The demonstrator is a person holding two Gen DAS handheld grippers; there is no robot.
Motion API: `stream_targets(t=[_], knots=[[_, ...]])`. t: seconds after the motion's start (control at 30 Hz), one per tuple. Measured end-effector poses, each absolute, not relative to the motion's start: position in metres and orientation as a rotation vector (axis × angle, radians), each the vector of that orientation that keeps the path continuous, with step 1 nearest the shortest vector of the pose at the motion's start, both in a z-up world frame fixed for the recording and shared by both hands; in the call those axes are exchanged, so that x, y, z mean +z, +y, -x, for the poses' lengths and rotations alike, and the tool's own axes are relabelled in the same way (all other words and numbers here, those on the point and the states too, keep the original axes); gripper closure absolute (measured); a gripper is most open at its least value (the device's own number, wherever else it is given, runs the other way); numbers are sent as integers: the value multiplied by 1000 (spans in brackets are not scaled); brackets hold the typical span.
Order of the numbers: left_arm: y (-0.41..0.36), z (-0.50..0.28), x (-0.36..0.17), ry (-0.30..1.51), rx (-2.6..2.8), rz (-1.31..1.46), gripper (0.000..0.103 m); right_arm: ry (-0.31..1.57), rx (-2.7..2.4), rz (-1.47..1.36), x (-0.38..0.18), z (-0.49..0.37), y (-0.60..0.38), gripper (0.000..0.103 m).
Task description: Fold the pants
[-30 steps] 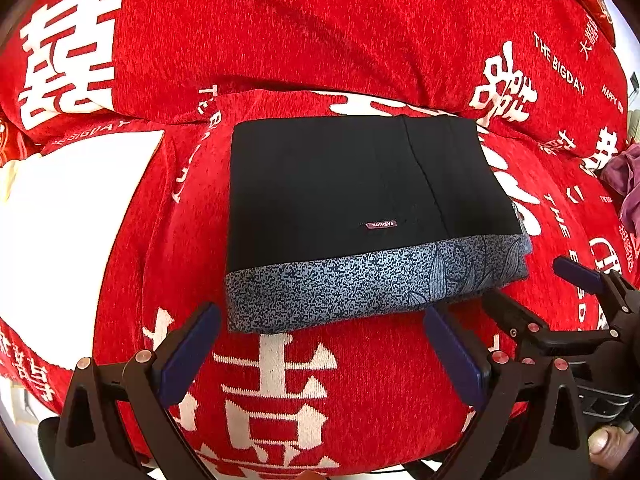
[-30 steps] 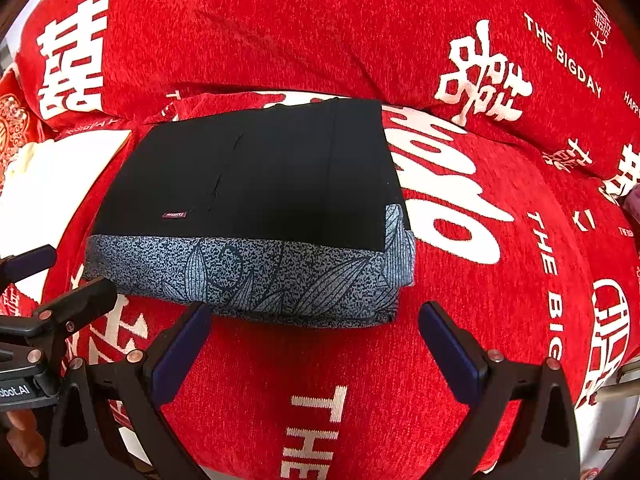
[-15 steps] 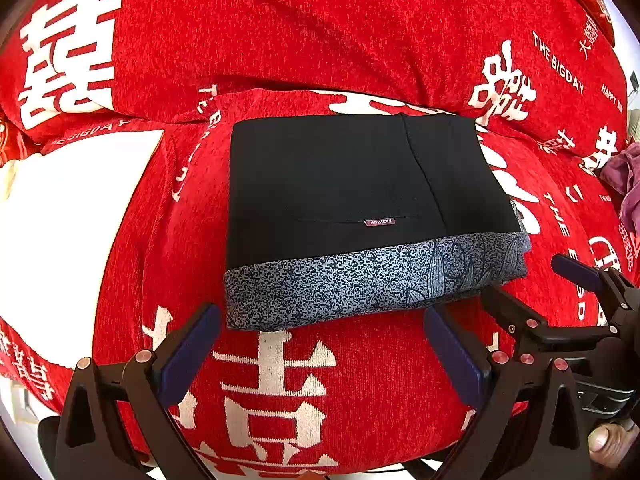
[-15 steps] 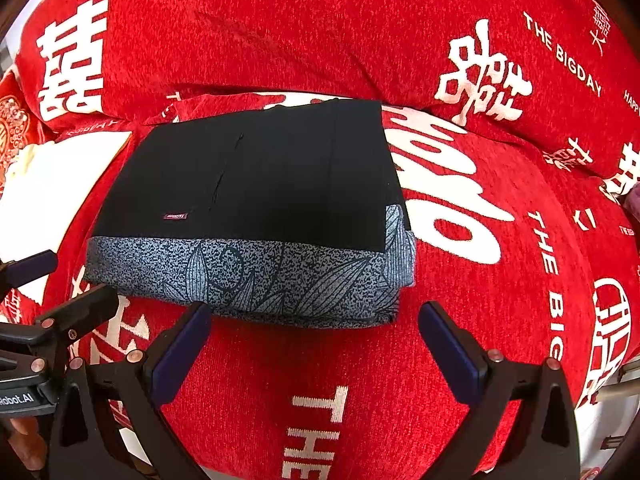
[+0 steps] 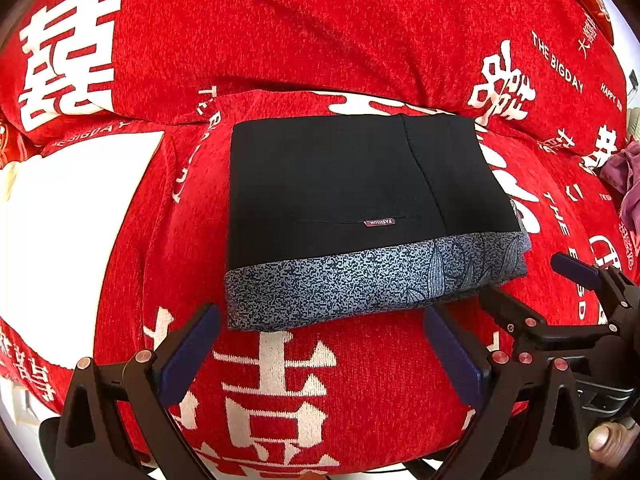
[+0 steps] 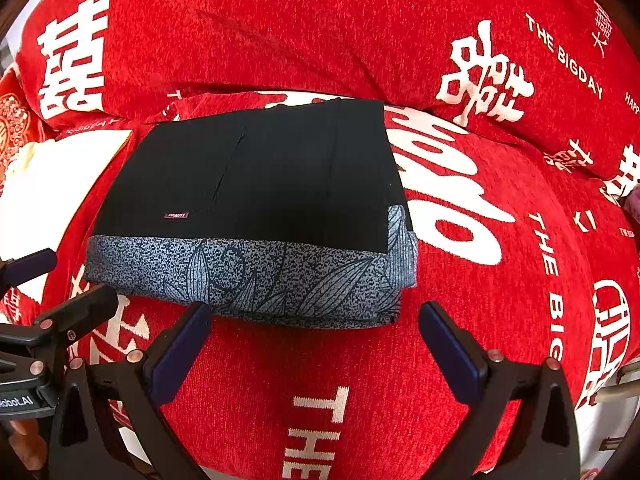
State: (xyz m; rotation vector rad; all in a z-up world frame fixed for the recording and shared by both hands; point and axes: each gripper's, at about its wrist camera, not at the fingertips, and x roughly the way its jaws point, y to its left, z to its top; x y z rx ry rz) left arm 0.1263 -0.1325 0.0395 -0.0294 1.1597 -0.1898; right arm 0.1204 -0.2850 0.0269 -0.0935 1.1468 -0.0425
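The pants [image 5: 352, 200] lie folded into a flat rectangle on the red cover, black on top with a grey patterned band along the near edge; they also show in the right wrist view [image 6: 256, 208]. My left gripper [image 5: 320, 340] is open and empty, just in front of the near edge. My right gripper [image 6: 316, 336] is open and empty, in front of the pants' near right corner. The right gripper also shows at the right of the left wrist view [image 5: 536, 284], and the left gripper at the left of the right wrist view [image 6: 60, 280].
The red cover [image 5: 280, 32] with white characters spreads over a cushioned surface that rises behind the pants. A white patch [image 5: 72, 220] lies to the left. A purple cloth [image 5: 624, 176] sits at the far right edge.
Both grippers have stayed open and almost still. The pants have not moved.
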Motion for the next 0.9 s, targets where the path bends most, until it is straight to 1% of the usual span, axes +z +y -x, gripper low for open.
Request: stream_targets(t=[0.67, 0.9], knots=[[-131, -125, 43, 1152, -188, 23, 2, 1147, -40, 98, 29, -121, -285, 0], [-124, -115, 47, 1093, -174, -9, 2, 1145, -46, 98, 28, -116, -279, 0]])
